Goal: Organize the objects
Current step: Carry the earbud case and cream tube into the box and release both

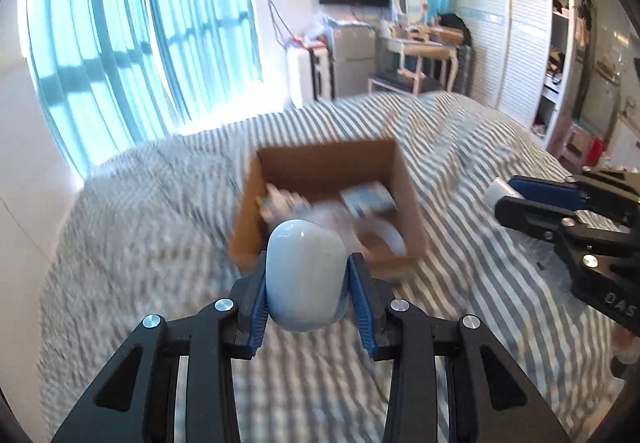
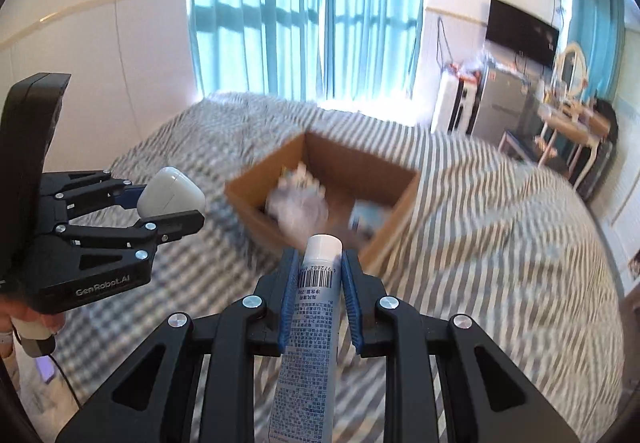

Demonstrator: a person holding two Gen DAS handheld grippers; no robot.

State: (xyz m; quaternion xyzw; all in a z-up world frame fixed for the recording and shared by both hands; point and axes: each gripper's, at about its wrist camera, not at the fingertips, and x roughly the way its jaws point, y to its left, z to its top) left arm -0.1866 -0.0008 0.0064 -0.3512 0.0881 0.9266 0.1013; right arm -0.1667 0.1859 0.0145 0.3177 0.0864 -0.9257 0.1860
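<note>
A striped bed [image 1: 460, 171] carries an open cardboard box [image 1: 404, 179], just ahead of both jaws. The left gripper [image 1: 306, 303] clamps a white case [image 1: 306, 275]; the right gripper [image 2: 318, 295] pinches a tube [image 2: 310, 327]. Carrying seems under way; next, move over the box and release.

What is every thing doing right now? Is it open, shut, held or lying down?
Left hand-held gripper: shut on the pale blue rounded case.
Pale blue rounded plastic case: closed, held.
Right hand-held gripper: shut on the tube.
White printed tube: capped, held.
Brown cardboard box: open, on the striped bed, blurred items inside.
</note>
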